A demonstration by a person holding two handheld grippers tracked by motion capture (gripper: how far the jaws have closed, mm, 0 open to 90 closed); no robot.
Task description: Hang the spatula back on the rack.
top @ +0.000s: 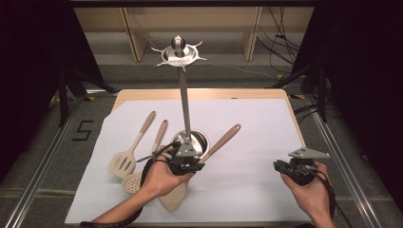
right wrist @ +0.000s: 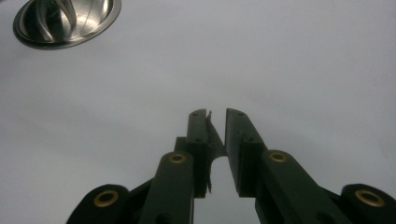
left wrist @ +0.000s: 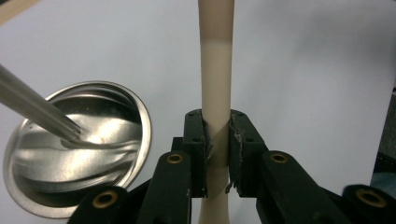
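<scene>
The cream silicone spatula with a wooden handle [left wrist: 215, 93] is clamped at its neck by the left gripper [left wrist: 217, 154], its long axis apparently running up-right past the steel stand base [left wrist: 77, 144]; the right gripper [right wrist: 216, 154], nearly closed, is empty and well apart.

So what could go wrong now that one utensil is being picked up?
The left hand-held gripper pinches the spatula on its thin neck, so it could swing or slip out. The stand's pole rises close beside it in the high view; the handle might knock it. Two more utensils lie close by and could get nudged.
</scene>
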